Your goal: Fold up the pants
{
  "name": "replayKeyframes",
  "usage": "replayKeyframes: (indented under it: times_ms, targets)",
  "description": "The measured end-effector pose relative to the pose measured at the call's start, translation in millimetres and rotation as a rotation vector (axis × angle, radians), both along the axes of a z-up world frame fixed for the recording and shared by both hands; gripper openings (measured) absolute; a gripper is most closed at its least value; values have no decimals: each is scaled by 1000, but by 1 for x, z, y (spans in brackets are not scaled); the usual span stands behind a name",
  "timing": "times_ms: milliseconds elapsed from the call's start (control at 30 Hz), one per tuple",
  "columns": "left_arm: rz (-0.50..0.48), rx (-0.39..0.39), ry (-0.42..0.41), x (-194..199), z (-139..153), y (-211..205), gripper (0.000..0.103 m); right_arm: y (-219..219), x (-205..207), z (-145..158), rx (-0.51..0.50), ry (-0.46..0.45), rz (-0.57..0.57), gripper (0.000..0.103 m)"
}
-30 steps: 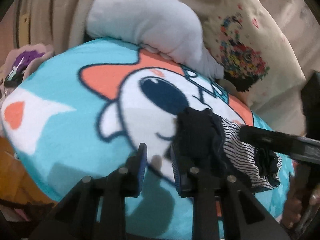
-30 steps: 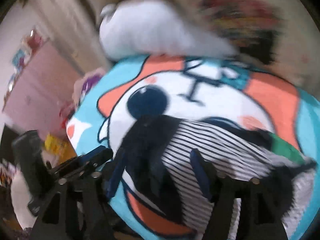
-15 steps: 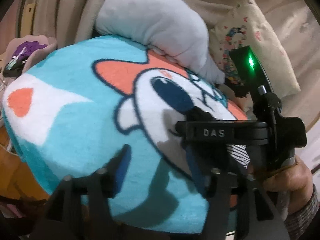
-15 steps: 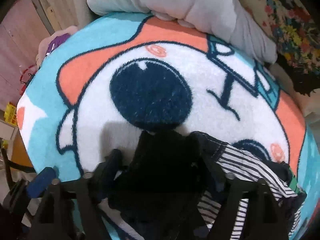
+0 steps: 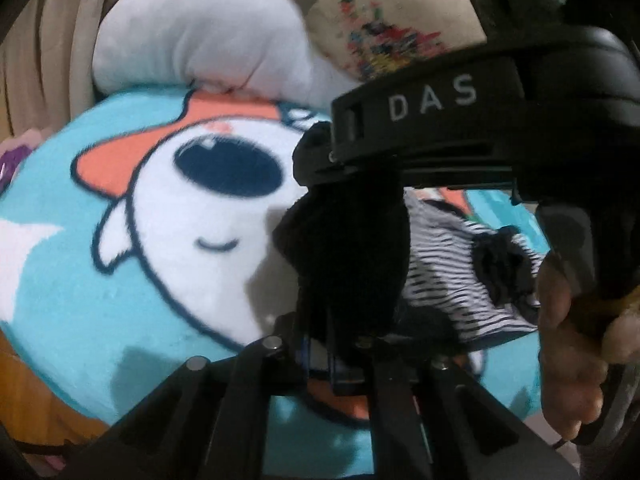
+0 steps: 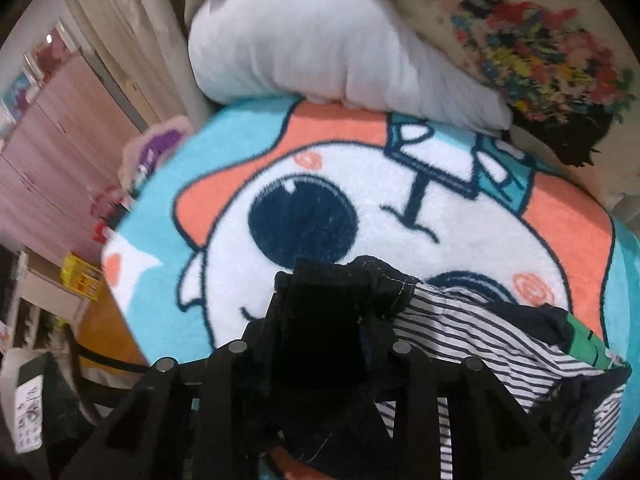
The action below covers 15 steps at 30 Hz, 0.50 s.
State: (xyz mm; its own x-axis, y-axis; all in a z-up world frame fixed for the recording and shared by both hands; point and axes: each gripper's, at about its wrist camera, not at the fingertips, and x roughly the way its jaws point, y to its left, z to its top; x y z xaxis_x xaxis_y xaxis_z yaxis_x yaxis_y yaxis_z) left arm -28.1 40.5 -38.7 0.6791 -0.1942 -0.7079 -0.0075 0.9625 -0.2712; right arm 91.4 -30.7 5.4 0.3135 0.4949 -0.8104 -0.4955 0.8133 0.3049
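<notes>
Dark pants (image 5: 348,248) are bunched up on a cartoon blanket (image 5: 120,280), partly over a black-and-white striped garment (image 5: 448,272). My left gripper (image 5: 320,354) is shut on the lower edge of the dark cloth. Above it looms the right gripper's black housing (image 5: 432,120), with the pants hanging under it. In the right wrist view my right gripper (image 6: 322,320) has its jaws closing, and the dark pants (image 6: 320,300) fill the gap and press against both fingers. The striped garment (image 6: 480,336) trails off to the right.
A pale plush pillow (image 6: 312,40) and a floral cushion (image 6: 540,40) lie behind the blanket (image 6: 400,248). The blanket's edge drops off at the left toward a wooden floor (image 6: 104,336) and pink cabinets (image 6: 48,152). A person's hand (image 5: 568,340) holds the right gripper.
My left gripper closed and slid right onto the dark cloth. The right gripper's jaws narrowed around the dark bunch, and its housing came closer and higher in the left wrist view.
</notes>
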Motion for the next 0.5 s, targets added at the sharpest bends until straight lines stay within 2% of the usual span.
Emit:
replayKeyframes:
  times_ms: [133,300,400,500]
  targets:
    - [-56,-17,-46,-5,23,-21,6,-41,-5,18,103,-11,-38,35]
    - [-184,1,-68,4,40,-74,6,-113,-12,32,211,-29,-128,35]
    - [-250,23,-53,11,39,-108,6,-160,-14,27,245,-22,-206,35]
    - [-319,31,-41,8,37,-132,9,-214,-15,3,283,17,-302,38]
